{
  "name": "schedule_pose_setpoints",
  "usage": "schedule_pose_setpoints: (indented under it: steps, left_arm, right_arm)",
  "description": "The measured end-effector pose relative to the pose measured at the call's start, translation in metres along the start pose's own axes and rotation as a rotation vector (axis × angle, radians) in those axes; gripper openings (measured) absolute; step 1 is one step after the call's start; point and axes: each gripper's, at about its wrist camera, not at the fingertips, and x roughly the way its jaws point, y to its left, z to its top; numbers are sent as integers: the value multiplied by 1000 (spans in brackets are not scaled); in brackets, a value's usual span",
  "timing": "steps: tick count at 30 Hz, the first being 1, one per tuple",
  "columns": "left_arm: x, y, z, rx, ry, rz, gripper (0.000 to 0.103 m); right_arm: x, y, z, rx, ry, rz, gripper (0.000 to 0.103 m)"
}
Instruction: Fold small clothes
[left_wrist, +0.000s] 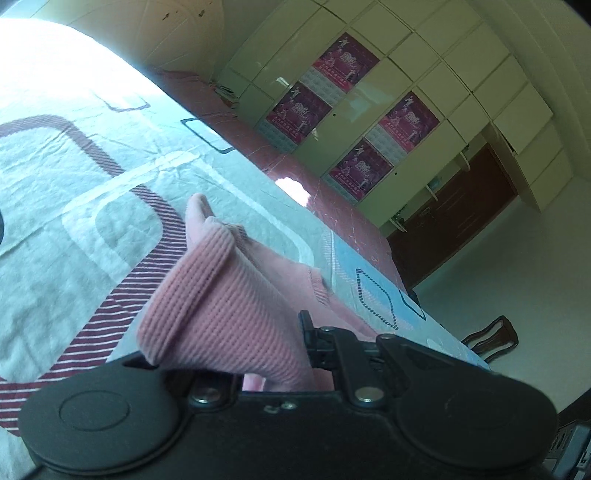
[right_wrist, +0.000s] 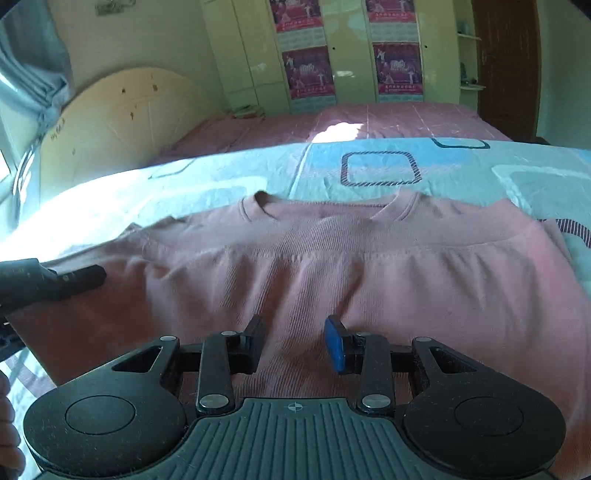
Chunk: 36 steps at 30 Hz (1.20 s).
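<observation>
A pink ribbed sweater (right_wrist: 332, 266) lies flat on the patterned bed sheet (right_wrist: 229, 177), its neckline at the far side. My left gripper (left_wrist: 258, 343) is shut on a ribbed edge of the sweater (left_wrist: 221, 295) and holds it raised off the sheet; the cloth hides one finger. In the right wrist view the left gripper (right_wrist: 96, 275) shows at the sweater's left side. My right gripper (right_wrist: 295, 332) stands open just over the near middle of the sweater, with cloth below its fingers and nothing pinched.
The sheet (left_wrist: 74, 184) covers a wide bed with a pink cover (right_wrist: 388, 118) beyond it. A cream headboard (right_wrist: 122, 114) stands at the back left, and a wardrobe with posters (right_wrist: 310, 70) and a brown door (right_wrist: 506, 66) lie behind. A wooden chair (left_wrist: 491, 336) stands past the bed's edge.
</observation>
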Motion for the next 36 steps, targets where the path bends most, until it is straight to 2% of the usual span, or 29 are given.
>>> schedule_pose_setpoints:
  steps: [3, 7, 13, 15, 17, 18, 19, 21, 23, 24, 27, 29, 32, 36]
  left_arm:
    - [7, -43, 3, 110, 0, -43, 10]
    - [24, -105, -9, 258, 29, -129, 10]
    - [63, -191, -72, 455, 147, -270, 10]
    - [80, -207, -102, 509, 214, -284, 10]
    - [100, -217, -137, 599, 304, -256, 13]
    - [105, -219, -153, 631, 345, -236, 15]
    - [106, -219, -165, 660, 379, -236, 23]
    - [95, -217, -178, 720, 382, -244, 31]
    - [80, -211, -178, 730, 383, -268, 56]
    - [73, -207, -175, 722, 377, -273, 60]
    - [52, -199, -163, 693, 354, -271, 62]
    - [40, -191, -148, 661, 305, -245, 62]
    - [31, -178, -125, 624, 231, -165, 63]
    - [30, -159, -98, 558, 187, -88, 63]
  right_arm:
    - [-15, -22, 5, 49, -17, 26, 36]
    - [-43, -60, 9, 96, -63, -2, 36]
    - [-85, -125, 5, 173, -105, -89, 36]
    - [-96, -145, 1, 207, -109, -114, 36]
    - [-104, -160, -3, 240, -109, -128, 36]
    - [-107, -166, -4, 256, -107, -127, 36]
    - [-112, -170, -5, 266, -108, -120, 36]
    - [-118, -174, -4, 273, -119, -99, 36]
    - [-122, -177, 0, 277, -125, -56, 36]
    - [-122, -177, 1, 278, -125, -37, 36]
    - [-108, -174, 8, 260, -95, -7, 36]
    - [-89, -172, 8, 260, -48, 13, 36]
    - [-68, -171, 7, 257, -15, 0, 36]
    - [-51, -171, 8, 240, 8, -18, 37]
